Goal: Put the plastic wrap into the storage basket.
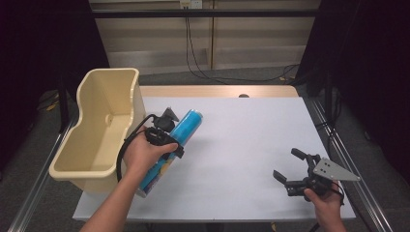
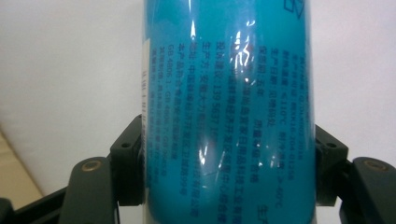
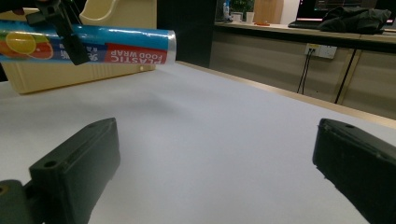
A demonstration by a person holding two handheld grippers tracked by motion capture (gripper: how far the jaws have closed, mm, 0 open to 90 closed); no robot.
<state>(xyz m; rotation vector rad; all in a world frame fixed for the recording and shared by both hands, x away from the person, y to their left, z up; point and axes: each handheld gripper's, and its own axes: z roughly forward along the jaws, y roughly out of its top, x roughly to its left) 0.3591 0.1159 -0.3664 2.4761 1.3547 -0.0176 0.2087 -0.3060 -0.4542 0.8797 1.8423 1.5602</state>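
From the high view, the left gripper sits left of the middle of the frame, with a hand wrapped around it. Its two jaws are squeezed onto a long blue roll of plastic wrap. The roll lies slanted, with its top end pointing to the upper right. It is just beside the cream plastic bin, which fills the left side of the frame. A white table is under all of it.

The left gripper view looks at the roll from very close. Here you can see small dark writing running down its shiny blue skin, which the high view is too far off to show. A black jaw presses on each side of the roll near the bottom of the frame.

The right gripper view shows the roll from the side, in the upper left of the frame. It is up off the table, and the words "PLASTIC FOOD WRAP" show upside down on a red patch, next to pictures of fruit. The cream bin stands behind it.

The right gripper is in the lower right of the high view. Its jaws are wide apart and hold nothing.
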